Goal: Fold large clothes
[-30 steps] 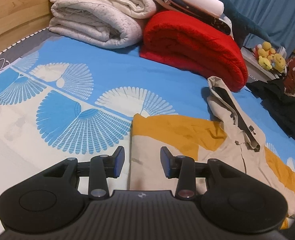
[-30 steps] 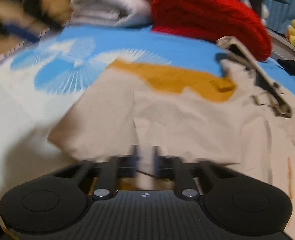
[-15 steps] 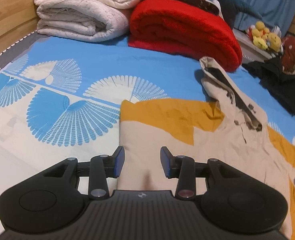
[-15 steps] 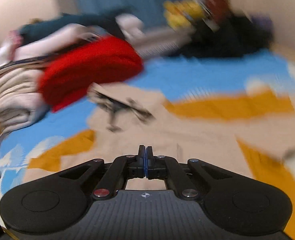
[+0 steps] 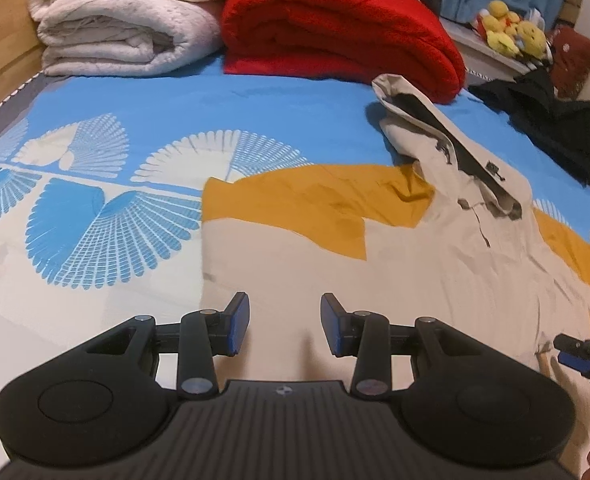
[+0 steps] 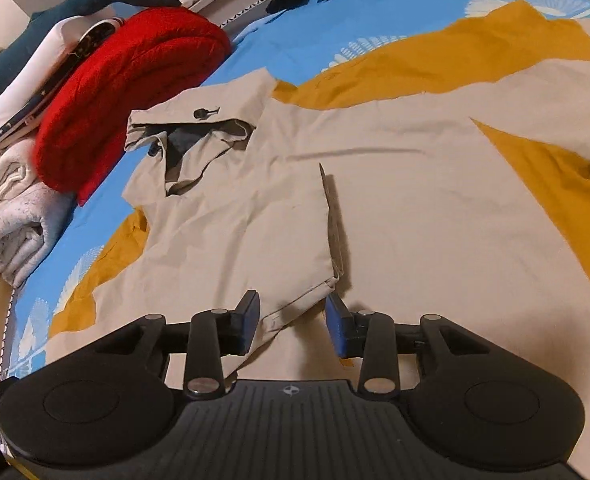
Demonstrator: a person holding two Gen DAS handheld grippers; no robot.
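Note:
A large beige and mustard hooded jacket (image 5: 435, 264) lies spread on the bed, hood (image 5: 427, 120) toward the red blanket. In the right wrist view the jacket (image 6: 415, 208) fills the middle, its left side folded over the body, with the folded corner (image 6: 331, 280) lying between the jaws. My left gripper (image 5: 285, 322) is open and empty, low over the jacket's left part. My right gripper (image 6: 293, 322) is open, just above that folded corner; its tip also shows in the left wrist view (image 5: 575, 354).
A red folded blanket (image 5: 335, 28) and white folded quilts (image 5: 123, 20) are stacked at the bed's head. A black garment (image 5: 563, 128) lies at the far right. Yellow plush toys (image 5: 511, 32) sit on a ledge beyond. The blue patterned sheet (image 5: 95, 208) stretches left.
My right gripper was shut on the jacket's edge, swung it over the body, and now stands open with the folded corner lying flat. My left gripper stayed open and shifted slightly closer.

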